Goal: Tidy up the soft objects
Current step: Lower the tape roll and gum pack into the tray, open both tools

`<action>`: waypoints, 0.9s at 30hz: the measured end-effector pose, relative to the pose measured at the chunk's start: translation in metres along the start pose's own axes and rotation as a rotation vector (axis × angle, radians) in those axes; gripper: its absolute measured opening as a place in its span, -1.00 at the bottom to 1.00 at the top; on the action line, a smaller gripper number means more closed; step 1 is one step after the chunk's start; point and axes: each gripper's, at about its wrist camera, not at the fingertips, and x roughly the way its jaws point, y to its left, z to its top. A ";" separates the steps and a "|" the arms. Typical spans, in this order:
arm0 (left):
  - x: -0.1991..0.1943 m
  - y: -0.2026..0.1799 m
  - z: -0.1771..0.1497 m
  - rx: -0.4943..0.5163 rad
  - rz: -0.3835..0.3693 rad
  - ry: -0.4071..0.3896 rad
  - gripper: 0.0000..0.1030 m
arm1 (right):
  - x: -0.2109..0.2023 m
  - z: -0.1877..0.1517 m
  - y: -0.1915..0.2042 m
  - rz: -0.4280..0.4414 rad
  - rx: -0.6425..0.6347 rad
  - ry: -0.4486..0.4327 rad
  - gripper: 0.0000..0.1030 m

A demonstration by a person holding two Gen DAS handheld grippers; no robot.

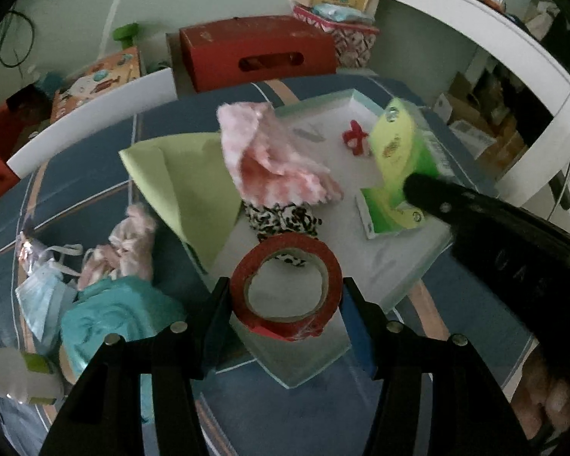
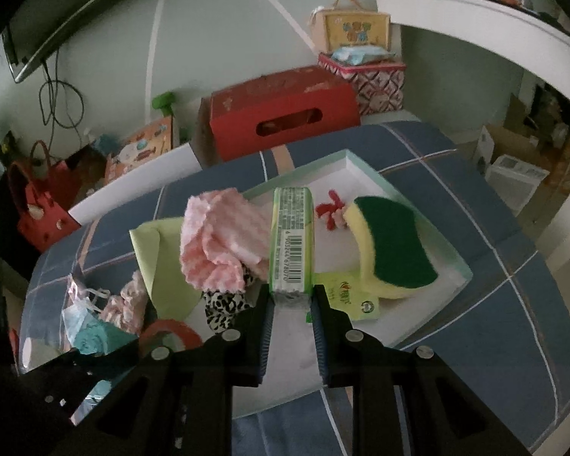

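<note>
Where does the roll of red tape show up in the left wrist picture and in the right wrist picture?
Left wrist view: the roll of red tape sits low in the centre, held between the left gripper's fingers.
Right wrist view: only part of it shows, low on the left, above the dark left gripper body.
Shared landmark: the pink fluffy cloth, lying just beyond the tape in both views.

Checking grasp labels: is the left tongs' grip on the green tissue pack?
No, the left tongs are shut on the red tape roll; the green tissue pack sits between the right tongs.
</note>
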 end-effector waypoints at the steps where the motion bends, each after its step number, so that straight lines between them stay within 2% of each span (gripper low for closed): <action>1: 0.003 -0.001 0.000 0.003 0.003 0.006 0.13 | 0.003 -0.001 0.001 0.002 -0.004 0.008 -0.58; 7: 0.017 -0.002 -0.001 0.015 0.029 0.037 0.13 | 0.024 -0.008 0.003 0.003 -0.011 0.067 -0.57; 10: 0.017 -0.005 -0.002 0.019 0.022 0.036 0.28 | 0.024 -0.008 0.005 0.004 -0.016 0.070 -0.52; 14: 0.015 -0.008 -0.001 0.021 0.019 0.035 0.40 | 0.013 -0.006 0.006 -0.003 -0.013 0.043 -0.52; 20: -0.007 -0.002 0.002 0.001 0.008 -0.007 0.44 | -0.021 0.001 0.006 -0.024 -0.005 -0.041 -0.52; 23: -0.020 0.009 0.004 -0.023 0.013 -0.033 0.44 | -0.034 0.002 0.007 -0.030 -0.010 -0.077 -0.53; 27: -0.039 0.039 0.006 -0.102 0.031 -0.073 0.45 | -0.036 0.003 0.005 -0.042 -0.005 -0.078 -0.53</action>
